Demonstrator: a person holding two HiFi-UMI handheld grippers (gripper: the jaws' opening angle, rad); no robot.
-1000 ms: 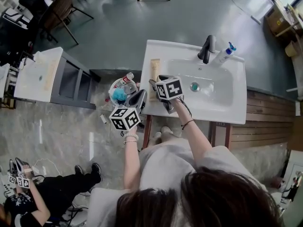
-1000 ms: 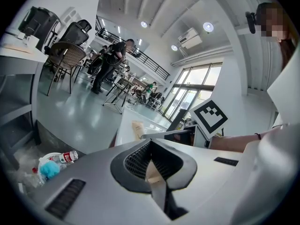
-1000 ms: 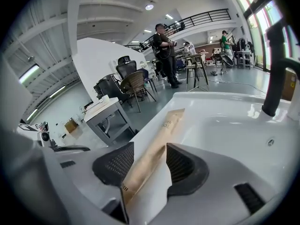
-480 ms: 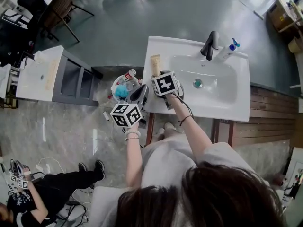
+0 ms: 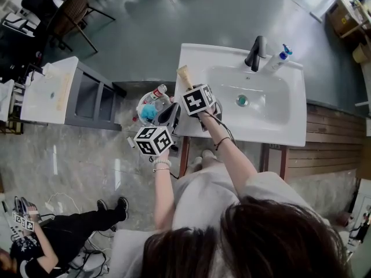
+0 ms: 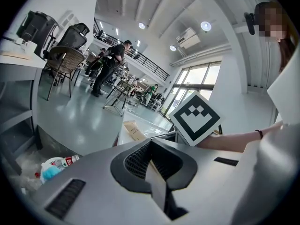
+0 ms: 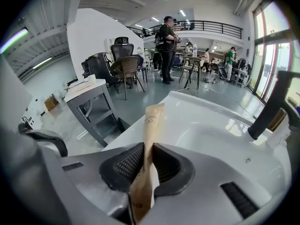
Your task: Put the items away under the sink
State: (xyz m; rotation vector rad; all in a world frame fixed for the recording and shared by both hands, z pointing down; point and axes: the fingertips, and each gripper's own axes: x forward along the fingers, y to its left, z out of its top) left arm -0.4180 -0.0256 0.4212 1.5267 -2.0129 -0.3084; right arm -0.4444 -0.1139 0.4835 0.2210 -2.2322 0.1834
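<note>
A tan squeeze tube (image 5: 184, 75) stands tilted over the left rim of the white sink (image 5: 278, 129). My right gripper (image 5: 192, 90) is shut on the tube; its jaws have just been closing with the tube between them. In the right gripper view the tube (image 7: 153, 121) sticks up from between the black pads (image 7: 125, 167). My left gripper (image 5: 172, 112) hangs just left of the sink, above the floor, shut with nothing in it. In the left gripper view its jaws (image 6: 151, 162) meet, and the tube (image 6: 133, 130) shows beyond them.
A black faucet (image 5: 255, 53) and a pump bottle (image 5: 277, 61) stand at the sink's back. On the floor beside the sink lies a clear bag (image 5: 152, 106) with a bottle and a blue item. A grey cabinet (image 5: 87, 97) stands left. A person (image 5: 35, 236) sits lower left.
The tube lay flat on the sink's left rim; now its far end is raised and the right gripper's jaws have closed on it. The left gripper has stayed put.
</note>
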